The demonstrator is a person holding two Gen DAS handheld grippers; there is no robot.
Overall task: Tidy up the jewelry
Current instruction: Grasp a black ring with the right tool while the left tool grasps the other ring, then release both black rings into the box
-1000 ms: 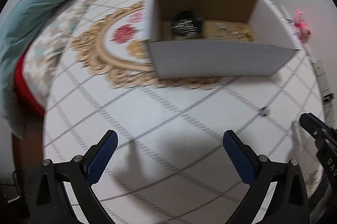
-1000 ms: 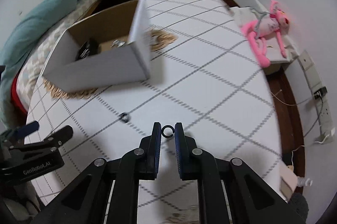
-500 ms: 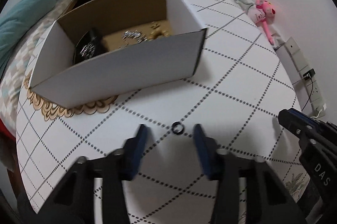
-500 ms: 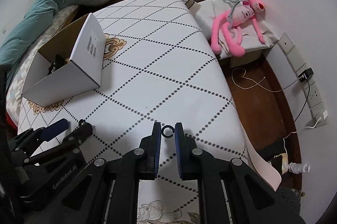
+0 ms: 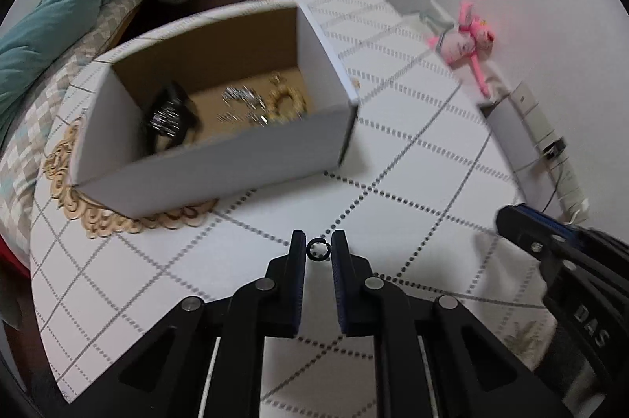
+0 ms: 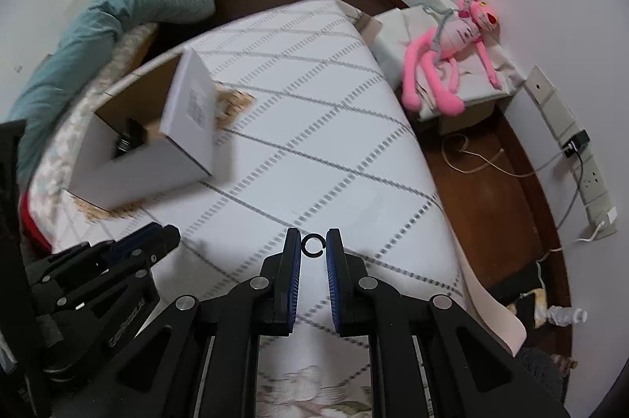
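Note:
A white cardboard box (image 5: pixel 220 158) stands on the patterned table; it holds a black jewelry piece (image 5: pixel 169 115), silver pieces (image 5: pixel 240 99) and a gold piece (image 5: pixel 287 99). My left gripper (image 5: pixel 318 249) is shut on a small black ring (image 5: pixel 317 249), just in front of the box. My right gripper (image 6: pixel 313 245) is shut on another small black open ring (image 6: pixel 313 244) and holds it above the table's right part. The box (image 6: pixel 157 158) shows at left in the right wrist view, with the left gripper (image 6: pixel 157 237) below it. The right gripper (image 5: pixel 511 217) shows at right in the left wrist view.
The white table (image 6: pixel 314 127) has a grey dotted diamond pattern and a gold ornament (image 5: pixel 106 217) under the box. A teal blanket (image 5: pixel 78 1) lies on a bed at far left. A pink plush toy (image 6: pixel 452 60) lies on a low stand at right. Cables and sockets (image 6: pixel 582 158) line the wall.
My left gripper has closed on the black ring that lay on the table and now holds it. My right gripper has stayed shut on its ring while the view swung.

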